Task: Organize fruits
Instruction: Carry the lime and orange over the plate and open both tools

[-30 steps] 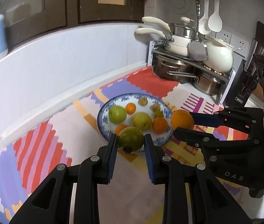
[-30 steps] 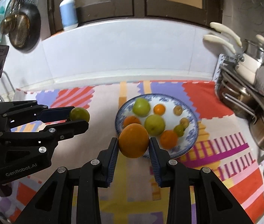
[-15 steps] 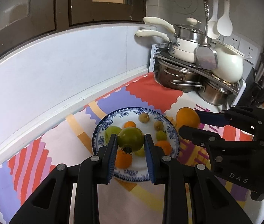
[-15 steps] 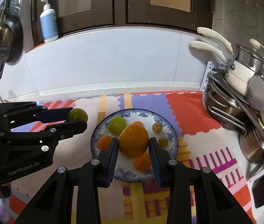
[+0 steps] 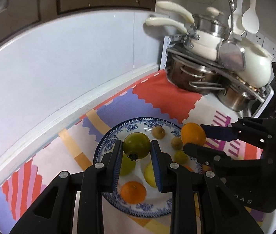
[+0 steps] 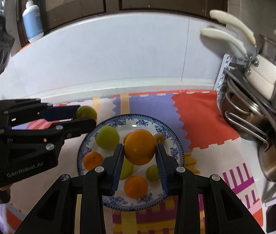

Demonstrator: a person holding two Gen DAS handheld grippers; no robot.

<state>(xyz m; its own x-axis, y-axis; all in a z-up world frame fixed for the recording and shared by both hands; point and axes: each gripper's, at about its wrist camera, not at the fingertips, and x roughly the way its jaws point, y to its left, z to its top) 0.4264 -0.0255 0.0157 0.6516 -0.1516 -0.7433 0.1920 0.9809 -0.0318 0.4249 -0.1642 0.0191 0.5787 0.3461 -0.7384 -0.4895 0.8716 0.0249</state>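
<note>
My left gripper (image 5: pixel 137 150) is clamped on a green tomato (image 5: pixel 136 145). The fruit sits at the tips of my two blue pads, gripped on both flanks, with its dark stem end turned down toward the camera. It is held above the blue-and-white plate (image 5: pixel 106 143), over the plate's near-left part, clear of the fruit lying there.

My right gripper (image 6: pixel 139 153) is clamped on a large orange (image 6: pixel 139 149). The orange fills the gap between the pads at their tips and bulges forward past them. It hangs over the middle of the plate (image 6: pixel 169 136), above the loose fruit.

On the plate, seen from the right wrist: a pale green fruit (image 6: pixel 107 137) at the left, a small orange (image 6: pixel 93 160) at the near left rim, another orange (image 6: pixel 136 186) at the near side between my fingers, a small green fruit (image 6: pixel 152 172) beside my right-hand pad, and a small brownish fruit (image 6: pixel 159 138) at the far side. A further yellow-green fruit is partly hidden behind my left-hand pad.

The plate rests on a mat (image 6: pixel 196 117) patterned in red, purple and yellow. The two grippers stand side by side, each visible in the other's view, both pointing down at the plate. A rack of pots (image 5: pixel 206 74) stands at the right against the wall.
</note>
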